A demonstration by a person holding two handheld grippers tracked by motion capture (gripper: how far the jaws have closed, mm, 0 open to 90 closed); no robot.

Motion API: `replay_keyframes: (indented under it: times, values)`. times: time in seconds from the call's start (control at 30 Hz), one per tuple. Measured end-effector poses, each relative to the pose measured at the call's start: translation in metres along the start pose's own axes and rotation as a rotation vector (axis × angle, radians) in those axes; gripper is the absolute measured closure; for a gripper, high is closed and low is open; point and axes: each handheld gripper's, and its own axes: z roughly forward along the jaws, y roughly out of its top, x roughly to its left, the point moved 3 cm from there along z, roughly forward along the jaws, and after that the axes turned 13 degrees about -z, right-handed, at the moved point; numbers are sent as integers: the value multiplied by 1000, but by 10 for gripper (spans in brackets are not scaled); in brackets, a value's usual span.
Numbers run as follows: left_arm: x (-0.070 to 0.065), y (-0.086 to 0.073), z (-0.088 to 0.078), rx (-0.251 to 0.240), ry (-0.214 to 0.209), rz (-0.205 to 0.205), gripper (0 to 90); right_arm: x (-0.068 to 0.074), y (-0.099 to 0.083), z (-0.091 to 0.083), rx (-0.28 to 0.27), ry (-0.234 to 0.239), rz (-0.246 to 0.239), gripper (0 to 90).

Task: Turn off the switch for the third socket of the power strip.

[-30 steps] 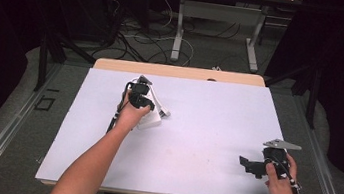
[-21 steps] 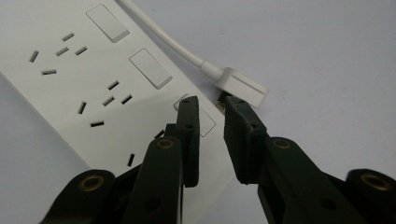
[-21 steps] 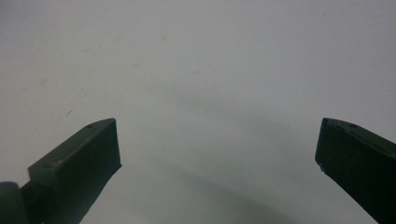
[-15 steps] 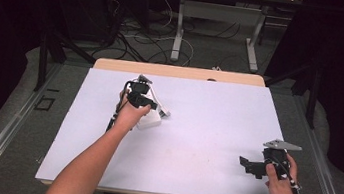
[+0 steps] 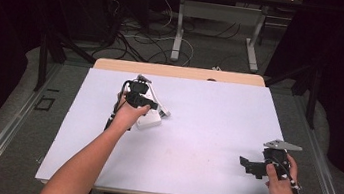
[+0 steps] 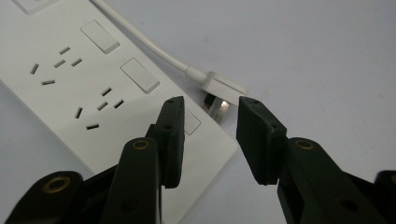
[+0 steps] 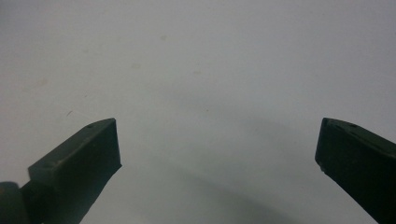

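A white power strip with sockets and switches lies on the white table; in the high view it is the white block by the left hand. Its white plug and cord lie just off the strip's end. My left gripper hovers low over that end, open, nothing between its jaws, the plug just beyond the fingertips. In the high view the left gripper is left of the table's middle. My right gripper rests near the front right edge, open wide over bare table.
The white table top has a wooden strip along its far edge. Beyond it are a desk frame and floor cables. Dark curtains stand on both sides.
The left gripper has shifted slightly over the power strip's end. The right hand and gripper have stayed put.
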Motion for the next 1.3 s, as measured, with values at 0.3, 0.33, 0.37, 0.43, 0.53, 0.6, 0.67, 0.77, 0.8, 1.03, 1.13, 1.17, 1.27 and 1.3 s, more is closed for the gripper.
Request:
replay_keyframes:
  times: [0.3, 0.33, 0.37, 0.43, 0.53, 0.6, 0.67, 0.77, 0.8, 1.03, 1.13, 1.17, 1.27, 1.3]
  values:
    - [-2, -2, -8, -17, -1, 25, 555, 0, 0, -1, -1, -4, 9, 0]
    - [-2, -2, -9, -21, 8, 31, 552, 0, 0, -1, -2, -4, 10, 0]
    - [-2, -3, -10, -22, 6, 34, 546, 0, 0, -1, -2, -4, 9, 0]
    - [-2, -4, -12, -23, 6, 39, 534, 0, 0, -1, -4, -4, 6, 0]
    - [-1, -5, -17, -31, 5, 60, 520, -1, 0, -2, -3, -8, 2, 0]
    - [-1, -6, -20, -42, 4, 67, 509, -1, 0, -2, -3, -9, 1, 0]
    - [-2, -7, -24, -46, 0, 65, 497, -1, 0, -2, -3, -9, 1, 0]
    - [-1, -10, -29, -53, 0, 78, 476, 0, 0, -2, -5, -7, 5, 0]
    - [-1, -11, -30, -57, 0, 78, 470, 0, 0, -3, -5, -8, 4, 0]
    - [3, -17, -44, -90, 12, 88, 431, -1, 0, -3, -5, -11, 2, 0]
    - [6, -20, -49, -101, 9, 95, 427, 0, 0, -3, -5, -9, 5, 0]
    - [7, -20, -51, -102, 7, 98, 425, 0, 0, -3, -6, -9, 4, 0]
    - [10, -23, -56, -112, 11, 95, 416, 0, 0, -3, -4, -9, 5, 0]
    - [11, -25, -57, -113, 13, 89, 413, 0, 0, -3, -6, -14, 5, 0]
